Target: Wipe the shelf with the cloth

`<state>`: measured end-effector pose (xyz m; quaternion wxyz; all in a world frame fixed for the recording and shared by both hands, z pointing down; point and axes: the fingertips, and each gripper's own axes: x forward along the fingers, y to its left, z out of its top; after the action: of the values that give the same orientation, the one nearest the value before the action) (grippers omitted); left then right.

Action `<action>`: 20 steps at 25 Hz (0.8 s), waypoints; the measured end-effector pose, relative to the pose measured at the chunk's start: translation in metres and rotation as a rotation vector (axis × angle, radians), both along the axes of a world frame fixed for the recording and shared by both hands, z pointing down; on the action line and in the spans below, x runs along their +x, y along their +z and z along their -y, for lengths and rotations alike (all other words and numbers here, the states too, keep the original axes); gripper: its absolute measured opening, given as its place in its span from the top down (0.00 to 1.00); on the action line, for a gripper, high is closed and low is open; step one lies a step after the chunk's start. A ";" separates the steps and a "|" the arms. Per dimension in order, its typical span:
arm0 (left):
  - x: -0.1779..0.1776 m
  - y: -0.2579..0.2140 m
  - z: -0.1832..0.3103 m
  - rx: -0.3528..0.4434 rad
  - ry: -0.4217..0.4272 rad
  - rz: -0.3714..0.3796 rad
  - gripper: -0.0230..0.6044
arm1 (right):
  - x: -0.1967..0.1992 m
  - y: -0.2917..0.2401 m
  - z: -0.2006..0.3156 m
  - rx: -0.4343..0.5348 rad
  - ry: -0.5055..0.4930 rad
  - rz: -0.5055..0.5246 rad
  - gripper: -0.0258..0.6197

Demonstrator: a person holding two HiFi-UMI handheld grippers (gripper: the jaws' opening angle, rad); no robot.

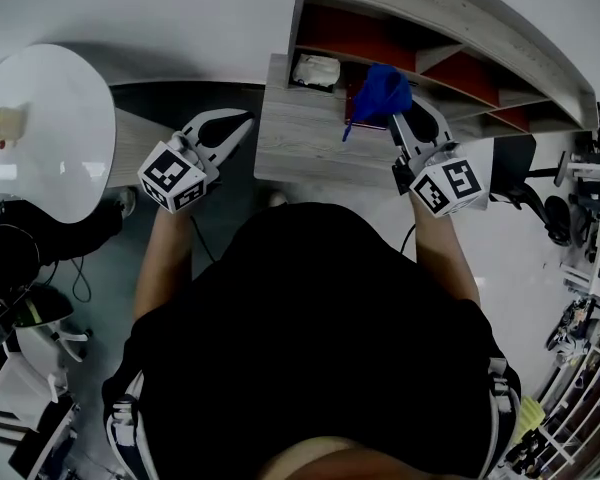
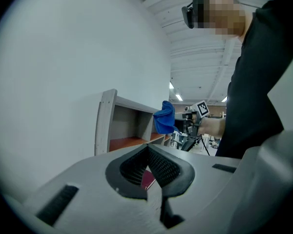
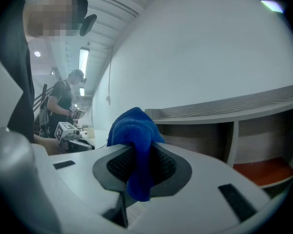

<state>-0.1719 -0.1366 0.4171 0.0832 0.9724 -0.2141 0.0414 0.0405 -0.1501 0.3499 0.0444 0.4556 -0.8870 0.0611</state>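
Note:
The grey wooden shelf unit (image 1: 450,23) with orange-red boards stands against the wall, with a lower grey ledge (image 1: 300,143) in front of me. My right gripper (image 1: 408,118) hangs over the right part of that ledge, shut on a blue cloth (image 1: 380,93) that bunches above the jaws and hangs down between them (image 3: 132,128). My left gripper (image 1: 238,126) is at the ledge's left edge, its jaws together with nothing in them (image 2: 147,149). From the left gripper view the cloth (image 2: 164,118) shows in front of the shelf's open compartments (image 2: 127,143).
A crumpled white item (image 1: 315,70) lies at the back left of the ledge. A dark red flat thing (image 1: 365,120) lies below the cloth. A round white table (image 1: 50,128) stands at the left and a chair base (image 1: 540,198) at the right. Another person (image 3: 63,99) stands far off.

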 end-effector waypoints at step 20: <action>0.032 -0.011 0.005 0.019 0.027 0.035 0.94 | 0.018 0.004 0.004 -0.004 -0.009 0.030 0.85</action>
<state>-0.1402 -0.1421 0.4064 0.0694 0.9751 -0.2028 0.0575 0.0588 -0.1543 0.3537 0.0320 0.4504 -0.8896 0.0695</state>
